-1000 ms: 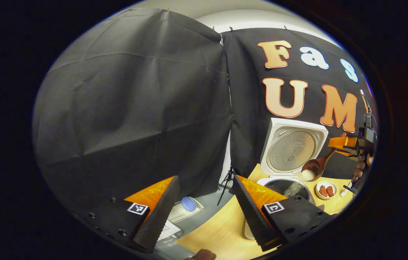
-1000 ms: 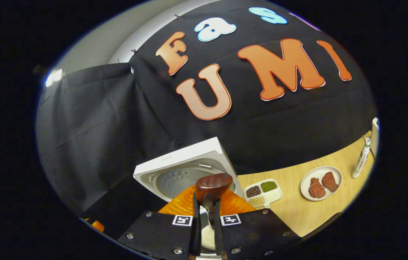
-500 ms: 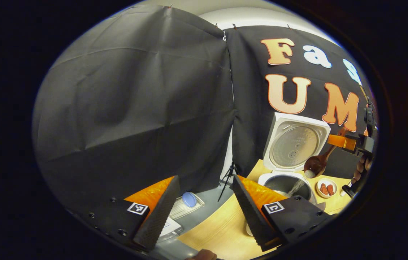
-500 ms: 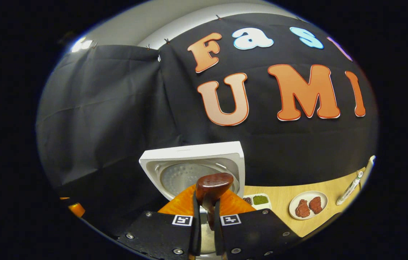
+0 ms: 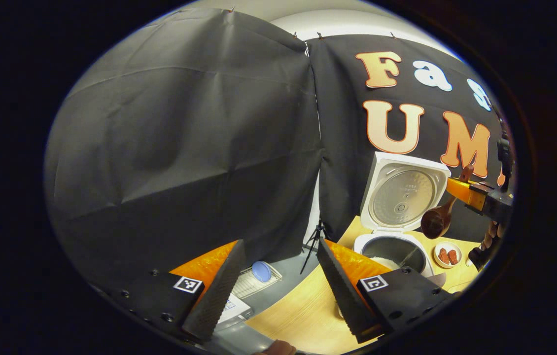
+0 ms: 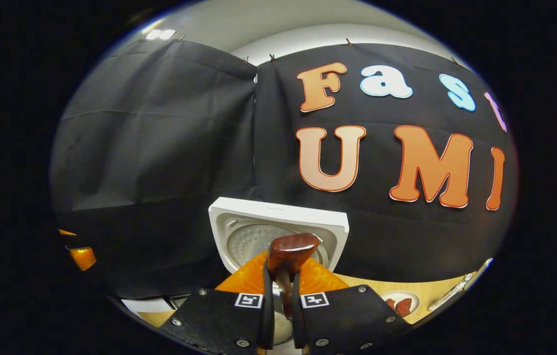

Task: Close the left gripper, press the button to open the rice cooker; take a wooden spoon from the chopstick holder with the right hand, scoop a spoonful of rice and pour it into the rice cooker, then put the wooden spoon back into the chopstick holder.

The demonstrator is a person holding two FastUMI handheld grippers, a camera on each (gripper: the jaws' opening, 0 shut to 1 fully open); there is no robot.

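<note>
While your right tongs (image 6: pixel 278 315) clamp the wooden spoon (image 6: pixel 288 256) by its handle, its bowl hangs just above the open rice cooker (image 5: pixel 397 246) ahead of them. Your left tongs (image 5: pixel 278 281) gape wide, holding nothing, with the cooker ahead to their right on the worktop (image 5: pixel 303 315).

Black fingers (image 5: pixel 214 291), orange-backed, bearing square markers.

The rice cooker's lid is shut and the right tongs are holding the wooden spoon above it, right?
Not quite. The rice cooker has its lid standing open, with rice in the pot, as the left gripper view shows. The rest holds: the right tongs are holding the wooden spoon above it.
</note>
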